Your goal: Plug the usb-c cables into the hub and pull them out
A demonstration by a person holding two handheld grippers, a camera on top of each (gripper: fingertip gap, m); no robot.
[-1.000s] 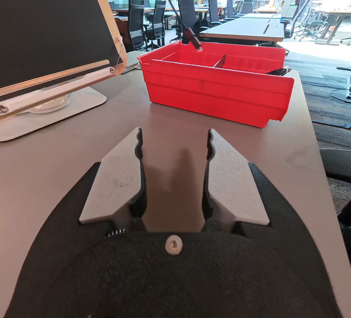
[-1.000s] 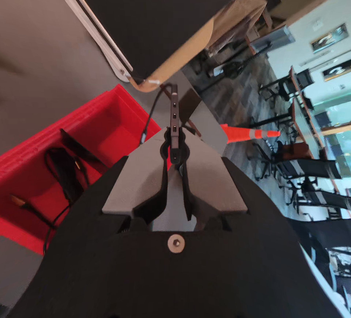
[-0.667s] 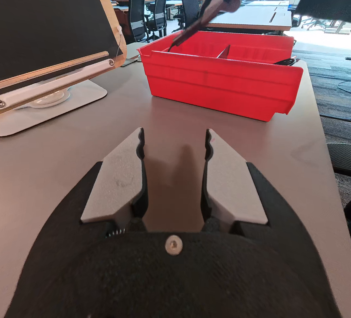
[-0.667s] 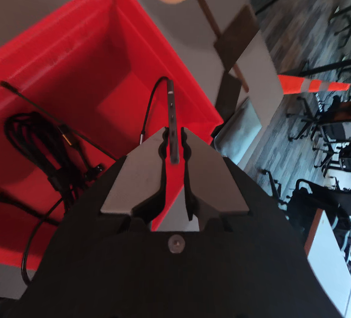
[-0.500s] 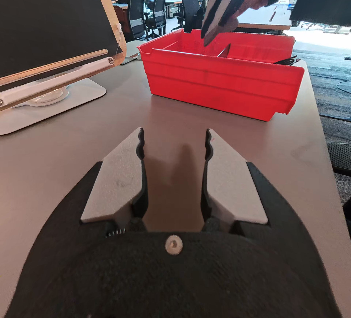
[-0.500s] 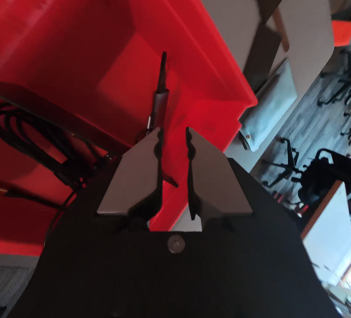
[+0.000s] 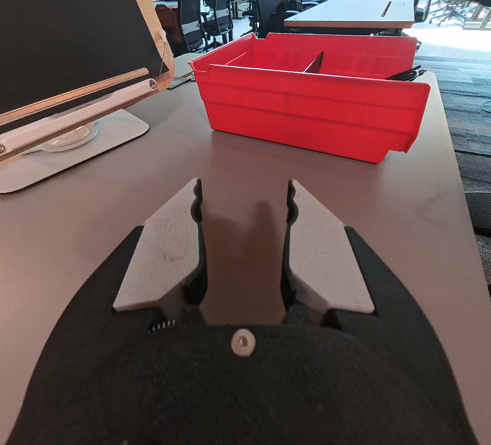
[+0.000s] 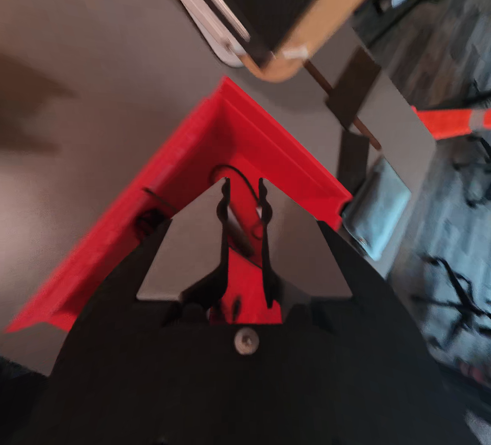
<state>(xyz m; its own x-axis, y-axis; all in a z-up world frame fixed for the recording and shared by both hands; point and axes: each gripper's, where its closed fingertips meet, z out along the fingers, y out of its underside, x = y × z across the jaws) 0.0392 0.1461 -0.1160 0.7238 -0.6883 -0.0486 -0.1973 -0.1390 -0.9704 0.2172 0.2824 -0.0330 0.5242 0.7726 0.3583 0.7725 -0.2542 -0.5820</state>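
**Hub in the bin, both grippers empty**

My right gripper (image 8: 243, 179) hangs over the red bin (image 8: 279, 150), fingers parted and holding nothing. The hub (image 8: 239, 230) lies in the bin's compartment at frame centre, seen between my fingers, its thin cable (image 8: 239, 171) looping beyond them. Black cables (image 8: 148, 219) sit in the neighbouring compartment, left of centre. My left gripper (image 7: 244, 183) rests open over the table (image 7: 239, 161), with the bin (image 7: 305, 110) well apart in the upper middle.

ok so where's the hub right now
In the right wrist view the hub lies on the floor of the red bin, in the end compartment nearest the tilted stand, seen through the gap of the open right gripper.
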